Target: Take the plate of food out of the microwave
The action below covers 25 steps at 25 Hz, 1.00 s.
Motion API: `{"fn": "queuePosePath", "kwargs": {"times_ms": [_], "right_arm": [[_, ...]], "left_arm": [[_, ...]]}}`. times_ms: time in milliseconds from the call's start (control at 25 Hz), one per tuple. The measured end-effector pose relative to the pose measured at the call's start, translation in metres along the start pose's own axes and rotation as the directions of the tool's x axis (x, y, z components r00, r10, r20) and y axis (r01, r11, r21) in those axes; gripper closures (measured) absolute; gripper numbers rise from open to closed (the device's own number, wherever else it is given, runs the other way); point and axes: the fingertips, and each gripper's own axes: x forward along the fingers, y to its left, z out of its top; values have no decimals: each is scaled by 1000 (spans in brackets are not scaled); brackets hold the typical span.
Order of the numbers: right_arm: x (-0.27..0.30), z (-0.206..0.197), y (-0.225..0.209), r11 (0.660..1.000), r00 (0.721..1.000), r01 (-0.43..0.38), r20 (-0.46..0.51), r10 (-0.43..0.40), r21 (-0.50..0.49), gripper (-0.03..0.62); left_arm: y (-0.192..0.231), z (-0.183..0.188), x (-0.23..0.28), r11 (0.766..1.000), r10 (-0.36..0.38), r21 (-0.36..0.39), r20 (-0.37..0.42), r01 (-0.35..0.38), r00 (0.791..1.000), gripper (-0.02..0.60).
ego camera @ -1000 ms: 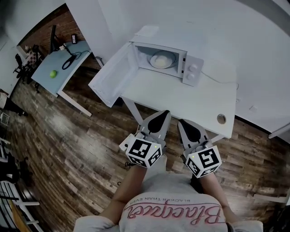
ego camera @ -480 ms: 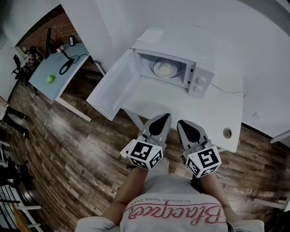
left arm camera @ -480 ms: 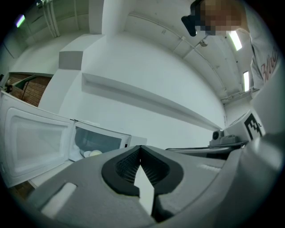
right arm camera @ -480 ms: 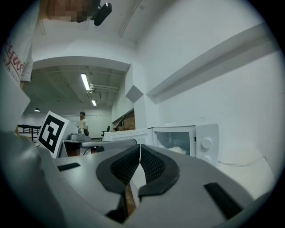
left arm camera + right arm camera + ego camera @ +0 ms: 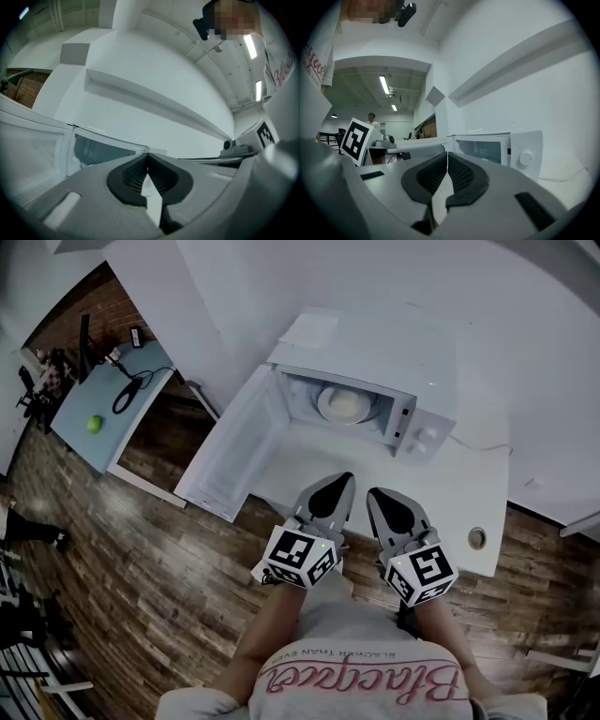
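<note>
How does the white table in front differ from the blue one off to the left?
The white table has a white top, the blue table a light-blue one. The white table carries the open microwave; the blue table a green ball and a black cable. The white table is close ahead, the blue table farther off at the left. Both stand on the wooden floor.

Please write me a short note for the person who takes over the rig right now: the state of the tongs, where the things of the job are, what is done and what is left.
Left tongs: shut, empty, held level at the near edge of the table.
Right tongs: shut, empty, close beside the left ones.
Microwave stands on the white table; its door is swung wide open.
Plate of food is inside, untouched.
Done: door open.
Left: open the tongs, reach in, grip the plate, bring it out.
</note>
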Motion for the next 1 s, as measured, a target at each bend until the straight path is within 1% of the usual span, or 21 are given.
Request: {"fn": "queuePosePath", "kwargs": {"times_ms": [200,280,320,360,400,440,520,560,680,760,880,1000], "right_arm": [[23,-2,-12,1000,1000,19,-22,-18,12,580],[32,-4,-15,1000,999,24,-32,-23,14,580],[36,-5,-17,1000,999,26,-38,-26,15,580],[41,-6,-19,999,999,29,-43,-29,15,580],[46,-6,-21,999,998,33,-48,-32,14,580],[50,-8,-23,999,998,37,-53,-37,13,580],[59,-10,-28,999,997,48,-61,-47,11,580],[64,-11,-30,999,997,53,-64,-52,10,580],[79,-12,-37,998,995,67,-71,-67,5,580],[88,-12,-41,997,995,74,-75,-73,2,580],[100,-17,-46,997,993,83,-90,-82,-3,580],[110,-21,-52,996,990,94,-101,-94,3,580]], "left_arm": [[24,-1,15,1000,0,-10,-7,0,1000,575],[33,-6,20,999,-3,-34,-19,2,1000,574],[39,-8,24,999,-4,-51,-28,3,1000,555],[45,-12,27,998,-4,-68,-38,2,999,493],[51,-15,31,997,-3,-83,-47,-1,999,451],[58,-17,35,995,-1,-97,-51,-4,999,430],[70,-23,43,991,-9,-133,-50,3,999,419],[74,-27,47,988,-27,-153,-52,18,998,419],[83,-37,59,973,-123,-206,-73,106,990,420],[93,-41,66,961,-152,-243,-64,132,986,420],[113,-47,75,954,-142,-274,-54,122,988,420],[127,-60,85,945,-137,-310,-90,103,986,422]]}}
